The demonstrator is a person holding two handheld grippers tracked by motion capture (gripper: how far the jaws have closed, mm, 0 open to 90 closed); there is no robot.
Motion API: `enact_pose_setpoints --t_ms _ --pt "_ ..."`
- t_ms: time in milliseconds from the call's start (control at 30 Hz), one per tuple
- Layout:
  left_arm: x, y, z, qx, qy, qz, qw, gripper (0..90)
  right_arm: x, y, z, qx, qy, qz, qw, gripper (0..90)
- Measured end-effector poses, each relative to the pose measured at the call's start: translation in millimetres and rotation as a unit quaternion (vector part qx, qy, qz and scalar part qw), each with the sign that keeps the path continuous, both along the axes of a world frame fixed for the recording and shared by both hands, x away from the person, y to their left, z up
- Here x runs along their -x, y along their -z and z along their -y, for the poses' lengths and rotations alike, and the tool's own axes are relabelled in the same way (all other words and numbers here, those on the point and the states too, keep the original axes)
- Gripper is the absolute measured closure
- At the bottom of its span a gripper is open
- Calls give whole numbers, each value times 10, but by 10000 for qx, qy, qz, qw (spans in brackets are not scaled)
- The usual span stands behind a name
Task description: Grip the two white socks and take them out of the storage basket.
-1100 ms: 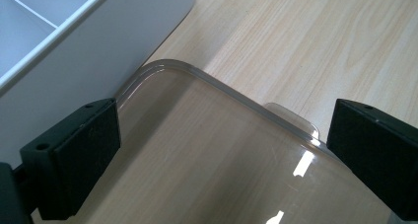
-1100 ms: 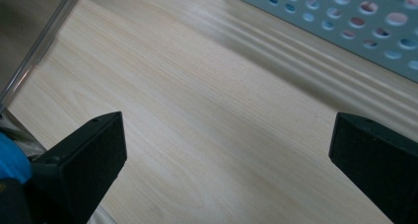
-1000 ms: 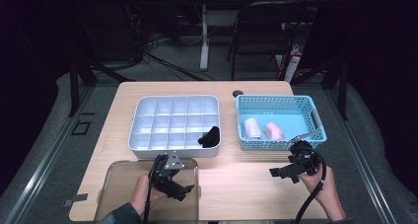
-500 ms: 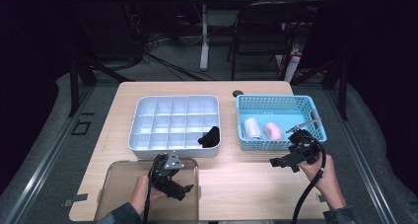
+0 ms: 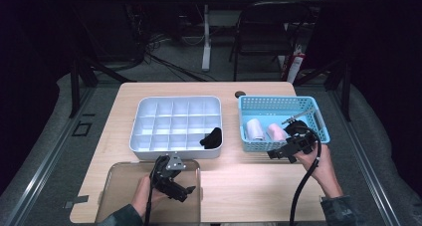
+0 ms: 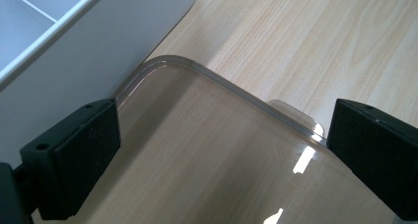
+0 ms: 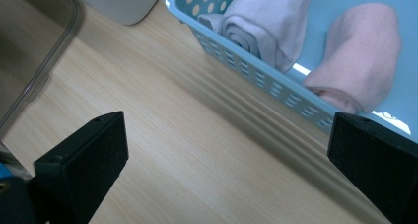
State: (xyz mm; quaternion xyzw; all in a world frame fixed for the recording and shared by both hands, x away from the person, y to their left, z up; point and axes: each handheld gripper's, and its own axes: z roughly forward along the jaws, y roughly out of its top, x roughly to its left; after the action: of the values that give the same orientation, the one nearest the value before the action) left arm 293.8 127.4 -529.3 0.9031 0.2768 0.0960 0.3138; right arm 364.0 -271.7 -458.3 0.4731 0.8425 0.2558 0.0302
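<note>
The right gripper (image 5: 278, 155) hangs with its jaws spread wide and empty over bare table at the near edge of the blue basket (image 5: 315, 117), which stands at the right of the table; just beyond its jaws, inside the basket, lie a white rolled cloth (image 7: 266, 21) and, to its right, a pink rolled cloth (image 7: 360, 56), side by side and untouched. The left gripper (image 5: 181, 188), jaws likewise wide apart and holding nothing, hovers over the clear lid (image 6: 207, 150) lying flat at the near left, just in front of the white compartment tray (image 5: 144, 121), whose near-right cell holds a black item (image 5: 212, 138).
</note>
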Motion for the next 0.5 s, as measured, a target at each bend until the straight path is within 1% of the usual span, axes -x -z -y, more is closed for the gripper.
enact_pose_setpoints --t_ms 33,67,133,200,267,300,333,467,500 --pt "0 -1 0 2 6 1 10000 2 -15 -5 -8 -30 7 27 10000 15" --pt "1 -2 1 -3 11 2 10000 2 -36 -14 -9 3 -37 7 10000 16" --pt "0 -2 0 2 9 2 10000 2 -64 -21 -26 -5 17 77 10000 16" --pt "-1 -1 -2 3 -1 3 10000 2 -96 -31 -40 -27 5 71 10000 16" --pt "-3 0 -3 -9 7 -5 10000 2 -123 -34 -58 20 8 96 10000 16" --pt "-3 -1 -4 -8 11 -5 10000 2 -137 -32 -69 -22 4 86 10000 16" --pt "-1 -1 -2 2 5 -2 10000 2 -151 -32 -80 22 5 93 10000 16" --pt "0 -2 -3 2 5 2 10000 2 -201 -22 -127 -15 38 126 9999 17" --pt "-1 -3 -5 -12 11 -2 10000 2 -218 -21 -133 25 18 131 9999 18"
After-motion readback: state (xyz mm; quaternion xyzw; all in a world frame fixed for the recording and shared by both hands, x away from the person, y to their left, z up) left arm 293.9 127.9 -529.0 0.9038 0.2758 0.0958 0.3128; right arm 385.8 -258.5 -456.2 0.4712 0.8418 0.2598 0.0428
